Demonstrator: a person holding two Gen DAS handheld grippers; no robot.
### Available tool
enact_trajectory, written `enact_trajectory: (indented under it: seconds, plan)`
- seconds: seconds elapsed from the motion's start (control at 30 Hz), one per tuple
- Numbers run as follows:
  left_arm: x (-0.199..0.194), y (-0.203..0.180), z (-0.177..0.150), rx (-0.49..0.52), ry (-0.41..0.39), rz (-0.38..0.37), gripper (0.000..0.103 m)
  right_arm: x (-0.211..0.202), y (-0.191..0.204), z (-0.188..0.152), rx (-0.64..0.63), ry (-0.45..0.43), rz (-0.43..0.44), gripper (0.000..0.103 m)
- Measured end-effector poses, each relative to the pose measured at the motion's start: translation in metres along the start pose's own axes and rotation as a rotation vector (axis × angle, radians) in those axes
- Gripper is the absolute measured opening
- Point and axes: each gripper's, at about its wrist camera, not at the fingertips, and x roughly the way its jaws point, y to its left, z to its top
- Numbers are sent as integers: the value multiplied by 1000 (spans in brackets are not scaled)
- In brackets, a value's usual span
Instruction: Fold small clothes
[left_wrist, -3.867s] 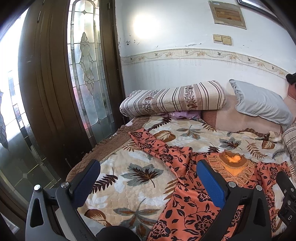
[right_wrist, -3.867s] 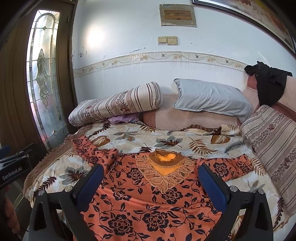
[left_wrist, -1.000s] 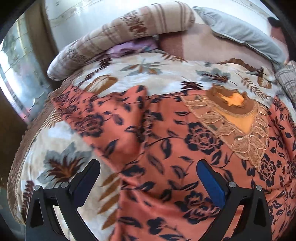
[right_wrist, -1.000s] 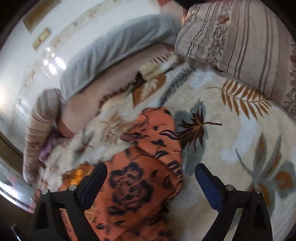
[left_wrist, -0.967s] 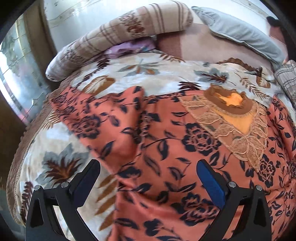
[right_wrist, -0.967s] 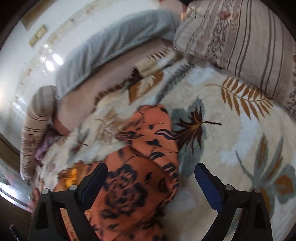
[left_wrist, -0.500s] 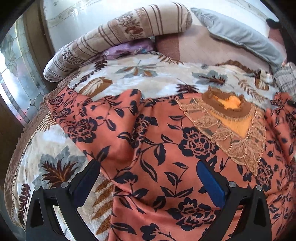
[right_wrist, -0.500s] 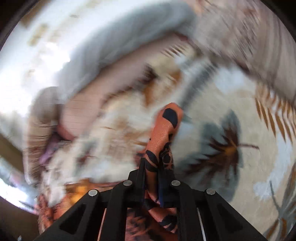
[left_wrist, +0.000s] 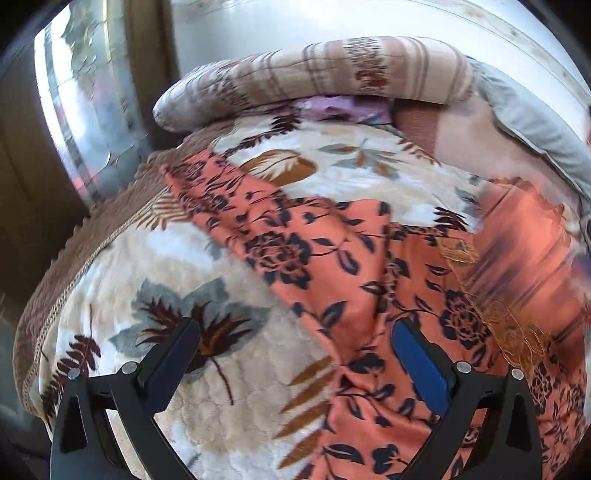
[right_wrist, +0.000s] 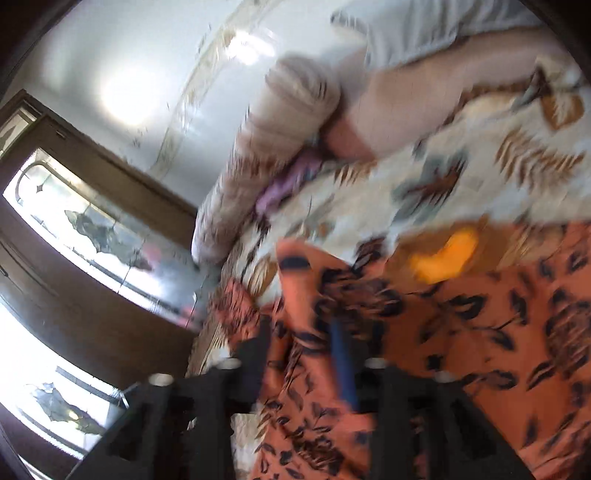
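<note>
1. Lying spread on the leaf-print blanket of the bed, the orange flowered dress has one sleeve stretched toward the striped pillow
2. Left tool hovers wide over the dress edge, nothing between its fingers
3. Right tool is blurred; a fold of the dress sits between its jaws, which are opening, and I cannot tell whether the pads still press on it
4. Grey pillow lies beside the striped one
</note>
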Motion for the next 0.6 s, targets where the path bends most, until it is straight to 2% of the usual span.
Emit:
enact_trajectory:
  seconds: [0.03, 0.1, 0.17, 0.23, 0.3, 0.33, 0.37, 0.4, 0.43, 0.47, 0.53, 0.6]
  plan:
    - [1, 3, 0, -7, -1, 1, 103, 12, -3, -9, 30, 25, 14, 86]
    - [2, 5, -1, -13, -3, -8, 103, 25, -5, -23, 50, 48, 11, 86]
    - [3, 4, 0, -26, 5, -45, 103, 21, -8, -28, 27, 25, -42, 86]
    - [4, 2, 1, -42, 5, -82, 103, 2, -11, -29, -23, -22, -109, 86]
    - [4, -5, 2, -46, -3, -113, 103, -21, -15, -30, -94, -67, -236, 85]
    - [4, -10, 2, -41, -11, -136, 99, -34, -21, -29, -123, -79, -285, 84]
    - [5, -16, 3, -32, -18, -155, 89, -45, -26, -29, -139, -84, -317, 83]
    - [6, -22, 3, -21, -23, -169, 83, -54, -35, -30, -146, -79, -340, 76]
    - [8, -29, 3, -5, -24, -186, 70, -62, -42, -31, -152, -73, -364, 62]
    - [12, -35, 3, 13, -19, -204, 63, -69, -51, -33, -160, -69, -397, 56]
    - [24, -48, 2, 39, 9, -236, 62, -84, -73, -37, -152, -68, -454, 41]
    - [35, -55, 2, 31, 36, -275, 62, -94, -102, -39, -89, -65, -472, 40]
